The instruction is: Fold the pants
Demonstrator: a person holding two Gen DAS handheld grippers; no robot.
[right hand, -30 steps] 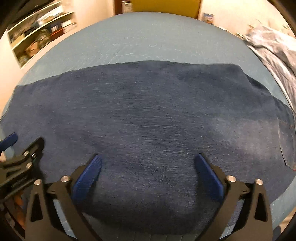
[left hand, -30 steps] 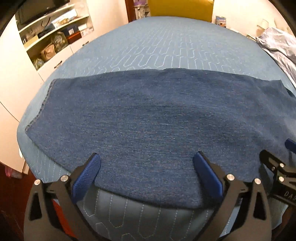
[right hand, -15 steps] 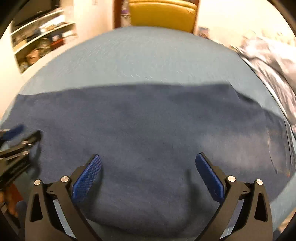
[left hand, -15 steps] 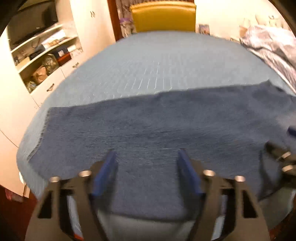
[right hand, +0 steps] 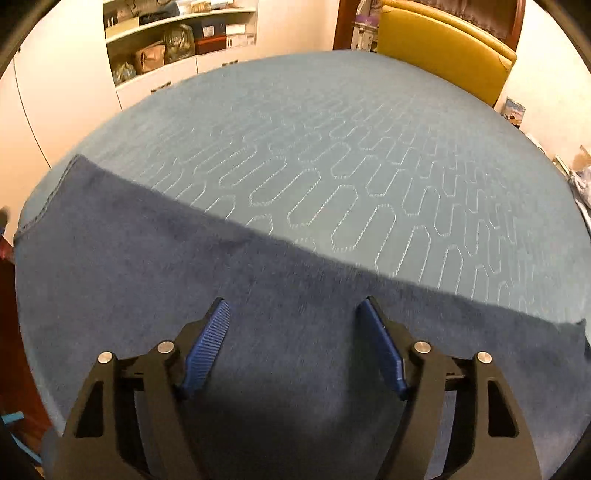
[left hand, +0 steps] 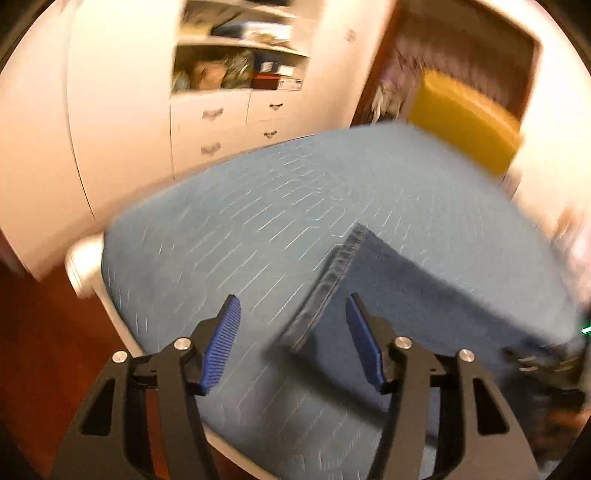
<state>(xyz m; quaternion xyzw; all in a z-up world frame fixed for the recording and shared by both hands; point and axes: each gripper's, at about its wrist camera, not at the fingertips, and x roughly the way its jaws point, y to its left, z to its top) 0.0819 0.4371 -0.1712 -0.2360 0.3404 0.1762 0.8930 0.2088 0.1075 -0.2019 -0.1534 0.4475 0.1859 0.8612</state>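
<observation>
Both tools gape; left tool point(left hand: 293, 332) view blurred, pants point(right hand: 184, 295) cropped.

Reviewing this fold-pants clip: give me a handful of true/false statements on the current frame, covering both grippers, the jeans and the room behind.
1. The left gripper is open, with nothing between its pads. True.
2. The right gripper is clamped on the jeans. False: its jaws stand apart above the denim, gripping nothing.
3. In the left wrist view the stitched hem of the jeans lies between the fingers. True.
4. The jeans lie on a bare wooden table. False: they lie on a blue quilted cover.
5. A yellow chair stands at the far side of the table. True.
6. The shelves behind are empty. False: they hold bags and boxes.
</observation>
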